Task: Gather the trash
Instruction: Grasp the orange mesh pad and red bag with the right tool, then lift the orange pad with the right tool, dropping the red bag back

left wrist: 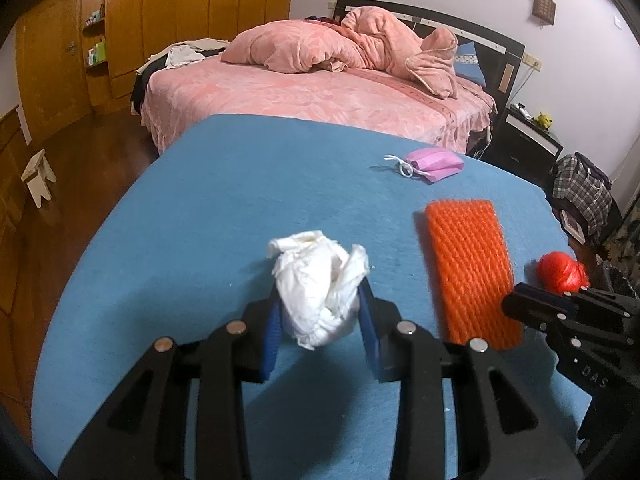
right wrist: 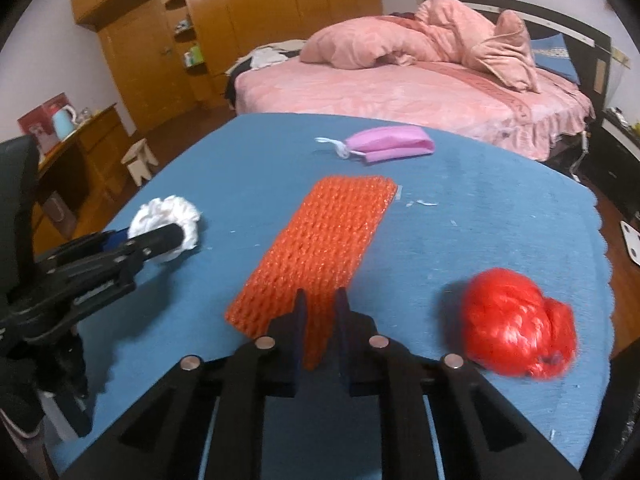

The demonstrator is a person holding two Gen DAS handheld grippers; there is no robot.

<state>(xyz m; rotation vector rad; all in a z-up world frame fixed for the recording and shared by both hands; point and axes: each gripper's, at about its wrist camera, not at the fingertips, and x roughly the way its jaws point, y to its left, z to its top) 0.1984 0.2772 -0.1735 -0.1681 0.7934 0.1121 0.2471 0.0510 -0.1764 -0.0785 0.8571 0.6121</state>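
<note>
A bedroom table under a blue cloth [right wrist: 500, 216] is strewn with trash. The crumpled white tissue [left wrist: 320, 292] is clamped in the left gripper [left wrist: 320, 320]; the near edge of the orange foam net [right wrist: 316, 248] is pinched by the right gripper [right wrist: 322, 312]. The thin net could be dragged loose, and the pink mask [right wrist: 390, 142] and red plastic ball [right wrist: 516, 320] left behind

A: Table cover [right wrist: 500, 216] is blue cloth, matt, slightly napped. White wad [left wrist: 320, 292] is crumpled tissue paper, matt.

B: Orange net sleeve [right wrist: 324, 248] is foam mesh plastic, ribbed, faint sheen. Red ball [right wrist: 516, 320] by the right edge is thin plastic film, glossy, creased.

A: Pink mask [right wrist: 388, 144] near the far edge is non-woven fabric, matt, with white elastic loops.

B: Gripper frames are matt black plastic with bright metal pins. Left gripper [left wrist: 320, 316] pads are blue and ribbed.
</note>
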